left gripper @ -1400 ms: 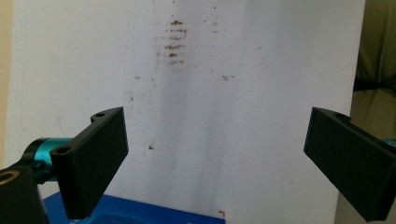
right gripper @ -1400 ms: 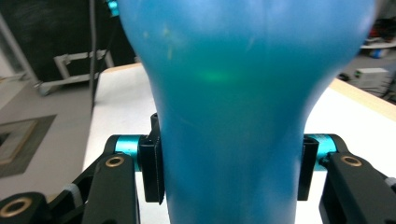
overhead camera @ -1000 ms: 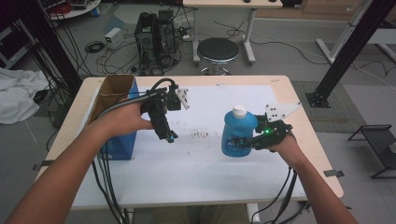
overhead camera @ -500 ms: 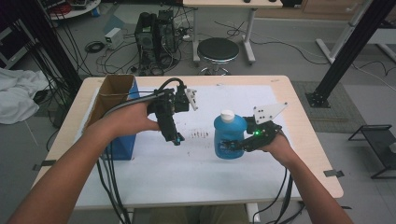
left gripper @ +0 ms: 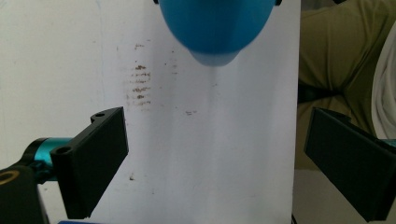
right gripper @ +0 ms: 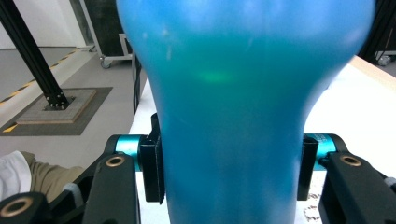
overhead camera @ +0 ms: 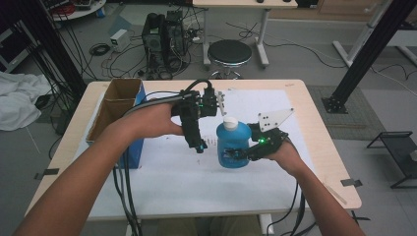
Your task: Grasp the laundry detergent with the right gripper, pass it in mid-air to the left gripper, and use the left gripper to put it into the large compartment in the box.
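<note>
A blue bottle (overhead camera: 234,146) with a white cap stands upright over the white sheet (overhead camera: 172,167) near the table's middle. My right gripper (overhead camera: 238,154) is shut on its lower body; in the right gripper view the bottle (right gripper: 233,116) sits clamped between both black pads (right gripper: 152,170). My left gripper (overhead camera: 199,146) hangs tilted down just left of the bottle, held in a hand above the sheet. In the left gripper view its jaws stand wide apart with nothing between them, and the bottle (left gripper: 215,28) shows at the top edge.
An open cardboard box with a blue side (overhead camera: 118,110) sits at the table's left edge. Small brown marks (left gripper: 139,86) dot the sheet. Cables trail off the front edge. A stool (overhead camera: 228,53) and black frame posts stand beyond the table.
My right gripper has carried the bottle leftward toward the middle. My left gripper has moved right and a little up, ending close beside the bottle.
</note>
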`<action>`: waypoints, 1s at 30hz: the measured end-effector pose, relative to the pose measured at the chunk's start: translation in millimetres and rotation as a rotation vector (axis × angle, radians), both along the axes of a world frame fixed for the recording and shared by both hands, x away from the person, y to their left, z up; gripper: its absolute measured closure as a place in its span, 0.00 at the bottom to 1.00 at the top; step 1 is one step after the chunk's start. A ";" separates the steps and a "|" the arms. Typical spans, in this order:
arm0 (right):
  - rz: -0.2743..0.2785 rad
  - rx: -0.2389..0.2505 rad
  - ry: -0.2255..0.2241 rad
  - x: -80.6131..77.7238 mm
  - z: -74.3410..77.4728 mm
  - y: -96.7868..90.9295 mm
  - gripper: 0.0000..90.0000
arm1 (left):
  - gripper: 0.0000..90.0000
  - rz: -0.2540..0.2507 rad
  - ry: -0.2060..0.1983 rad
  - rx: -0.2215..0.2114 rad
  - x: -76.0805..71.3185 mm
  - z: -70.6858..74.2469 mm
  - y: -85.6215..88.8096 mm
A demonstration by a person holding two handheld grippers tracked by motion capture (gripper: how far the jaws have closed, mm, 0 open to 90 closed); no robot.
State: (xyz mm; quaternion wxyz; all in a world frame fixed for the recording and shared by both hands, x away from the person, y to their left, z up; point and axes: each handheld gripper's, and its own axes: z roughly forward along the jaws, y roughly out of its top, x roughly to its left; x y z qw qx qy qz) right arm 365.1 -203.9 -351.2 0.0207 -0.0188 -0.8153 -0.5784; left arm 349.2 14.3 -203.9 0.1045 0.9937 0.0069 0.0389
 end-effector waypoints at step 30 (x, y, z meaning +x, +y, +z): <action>0.031 0.009 -0.037 3.4 2.3 33.7 0.49 | 0.07 -0.025 0.022 -0.005 8.2 -4.2 -28.9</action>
